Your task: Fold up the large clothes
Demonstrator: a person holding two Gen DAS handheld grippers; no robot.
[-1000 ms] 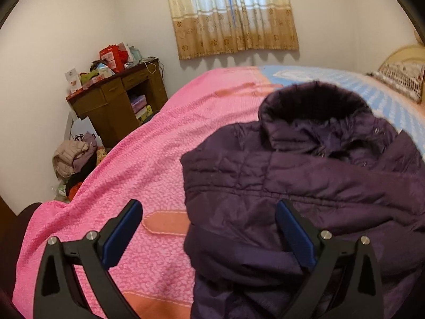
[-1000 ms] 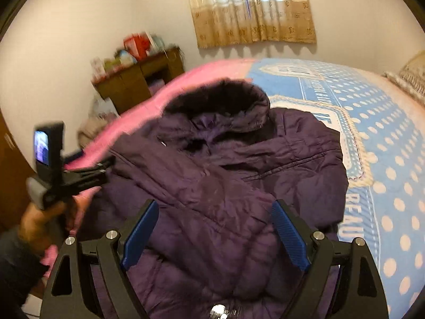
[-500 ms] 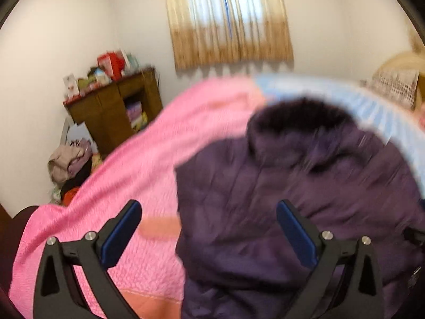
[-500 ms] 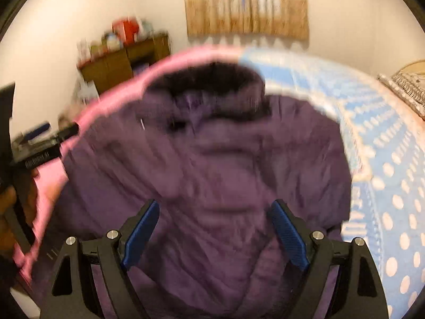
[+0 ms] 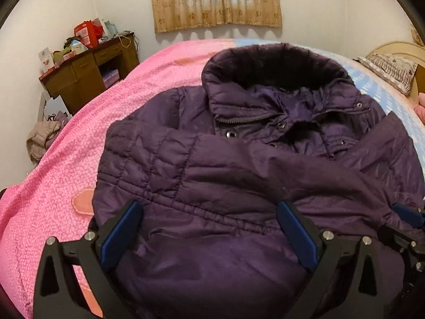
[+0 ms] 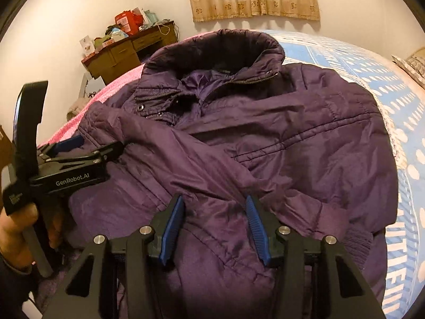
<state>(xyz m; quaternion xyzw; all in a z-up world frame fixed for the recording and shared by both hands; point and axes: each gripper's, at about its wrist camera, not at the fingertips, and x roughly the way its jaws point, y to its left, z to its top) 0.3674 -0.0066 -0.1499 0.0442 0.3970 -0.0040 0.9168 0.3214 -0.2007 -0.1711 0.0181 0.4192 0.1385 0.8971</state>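
Left wrist view low over the jacket's point(image 5: 239, 186) hem, facing the curtained window point(image 5: 216, 0), right wrist view close alongside, same heading, both sharing jacket, bed point(image 6: 358, 63), wooden desk point(image 5: 87, 74)

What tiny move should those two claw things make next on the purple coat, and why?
Probably close the right gripper on the sleeve lying diagonally across the purple coat: its jaws are partly closed around that fabric, while the left gripper hangs wide open, holding nothing.
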